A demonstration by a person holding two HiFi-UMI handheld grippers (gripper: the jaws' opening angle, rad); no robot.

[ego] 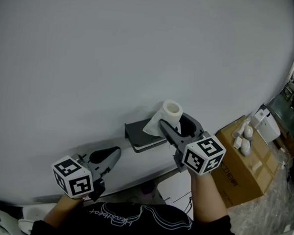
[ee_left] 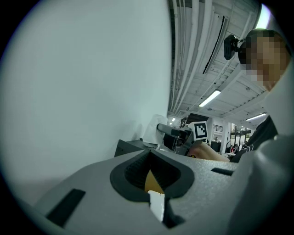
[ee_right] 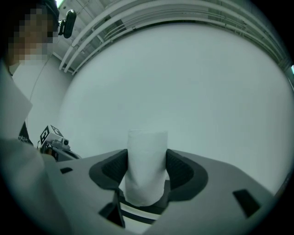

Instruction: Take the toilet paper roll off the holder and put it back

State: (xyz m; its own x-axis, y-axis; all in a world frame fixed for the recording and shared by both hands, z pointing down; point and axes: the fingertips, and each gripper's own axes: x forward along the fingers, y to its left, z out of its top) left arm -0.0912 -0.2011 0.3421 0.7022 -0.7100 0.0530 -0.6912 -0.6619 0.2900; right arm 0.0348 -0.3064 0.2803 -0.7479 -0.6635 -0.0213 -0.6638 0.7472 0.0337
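My right gripper (ee_right: 146, 173) is clasped on the white toilet paper roll (ee_right: 147, 147), its pads pressing the soft wrap from both sides at mid-height. The roll stands upright just above the right end of the dark grey wall-mounted holder (ego: 145, 135). I cannot tell whether it is clear of the holder. I judge the roll light and easily crushed, stiffened only by its cardboard core, so I want a gentle squeeze across the middle. A loose sheet (ego: 152, 126) drapes toward the holder and could unwind. My left gripper (ee_left: 150, 155) is clenched on nothing, well to the holder's left and below it.
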